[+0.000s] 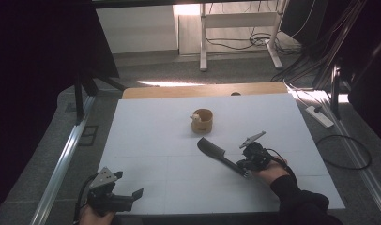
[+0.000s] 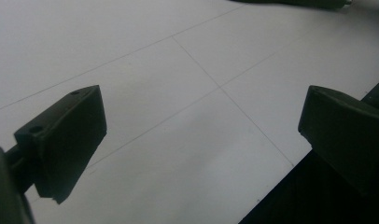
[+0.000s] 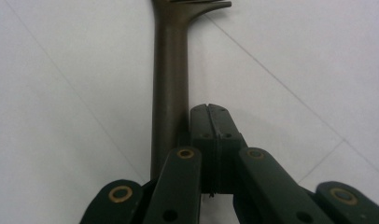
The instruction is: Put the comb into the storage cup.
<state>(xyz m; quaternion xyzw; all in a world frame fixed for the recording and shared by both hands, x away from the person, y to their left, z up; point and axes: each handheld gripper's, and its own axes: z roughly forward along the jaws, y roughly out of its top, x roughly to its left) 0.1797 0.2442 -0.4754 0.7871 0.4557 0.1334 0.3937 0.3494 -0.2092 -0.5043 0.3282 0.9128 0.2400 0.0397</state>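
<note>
Our right gripper (image 3: 211, 109) has its jaws pressed flat together with nothing between them, and they sit just right of the spatula (image 3: 170, 93) handle rather than around it — that is the first worry. The spatula (image 1: 220, 156) lies flat on the bench (image 1: 146, 140), a little right of centre, its blade pointing far-left toward the small wooden cup (image 1: 201, 120) and its handle end near our right gripper (image 1: 251, 161). If we push on like this, the closed jaws could nudge the handle sideways and the spatula might pivot or skid across the smooth white surface, perhaps toward the cup, which stands well apart from the blade for now. To take hold we would have to open the jaws and come over the handle; a flat, low handle gives little to bite on, so the tips may scrape the bench or pinch only an edge and let it slip. Our left gripper (image 2: 197, 135) rests at the near-left corner, jaws wide open and empty — too far off to steady anything.
</note>
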